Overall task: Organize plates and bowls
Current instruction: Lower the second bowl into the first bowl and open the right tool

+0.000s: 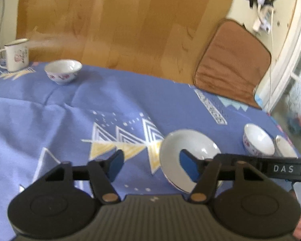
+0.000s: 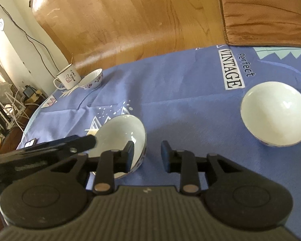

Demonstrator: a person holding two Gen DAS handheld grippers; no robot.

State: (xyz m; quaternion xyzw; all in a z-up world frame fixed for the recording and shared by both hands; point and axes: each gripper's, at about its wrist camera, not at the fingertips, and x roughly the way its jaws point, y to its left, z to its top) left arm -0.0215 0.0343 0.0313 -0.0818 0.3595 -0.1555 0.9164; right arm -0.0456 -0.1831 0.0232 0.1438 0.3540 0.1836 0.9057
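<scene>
blue-clothed table with dishes to be gathered: the nearest bowl tips on its side, apparently propped by the gripper pads at its rim. right gripper partly open, one pad at that rim, gripping nothing; left gripper about half open, empty, the bowl beyond its right finger. two more bowls sit apart; a mug stands just beside the far one

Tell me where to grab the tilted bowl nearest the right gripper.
Take the bowl by its raised right rim, one pad inside and one outside. It is tipped with its mouth open toward the camera, so that thin edge is exposed. Come straight in with the right gripper, whose jaws are open and empty beside it.
</scene>
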